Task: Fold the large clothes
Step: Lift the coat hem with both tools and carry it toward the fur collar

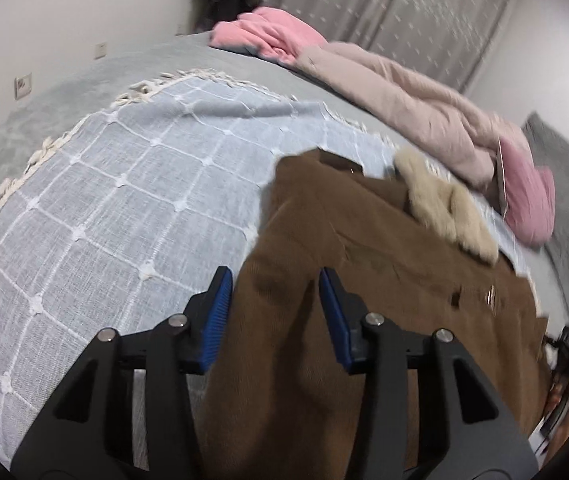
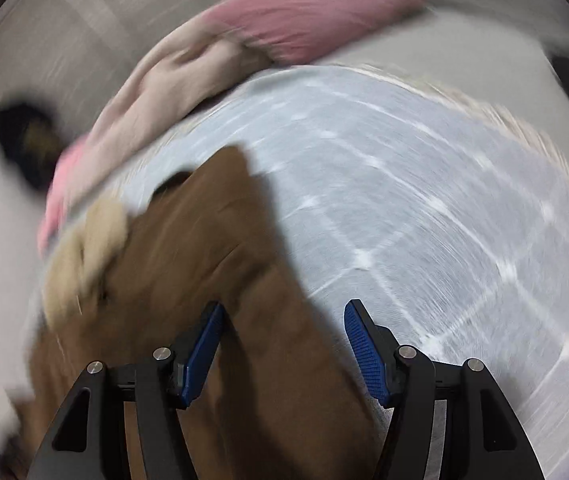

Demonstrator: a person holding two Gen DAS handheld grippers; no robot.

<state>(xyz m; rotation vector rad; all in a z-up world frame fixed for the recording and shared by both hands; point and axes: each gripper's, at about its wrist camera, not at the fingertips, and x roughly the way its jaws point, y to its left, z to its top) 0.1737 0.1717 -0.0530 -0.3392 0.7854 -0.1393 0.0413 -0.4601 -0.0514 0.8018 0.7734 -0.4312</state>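
You keep the left tool (image 1: 274, 296) and the right tool (image 2: 284, 330) open above the brown jacket (image 1: 324, 320), gripping nothing, so it lies flat on the checked blanket (image 1: 124, 184) for folding.

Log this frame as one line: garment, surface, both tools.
garment: brown corduroy jacket with cream fleece collar | surface: pale blue checked blanket | left tool: open over jacket | right tool: open over jacket
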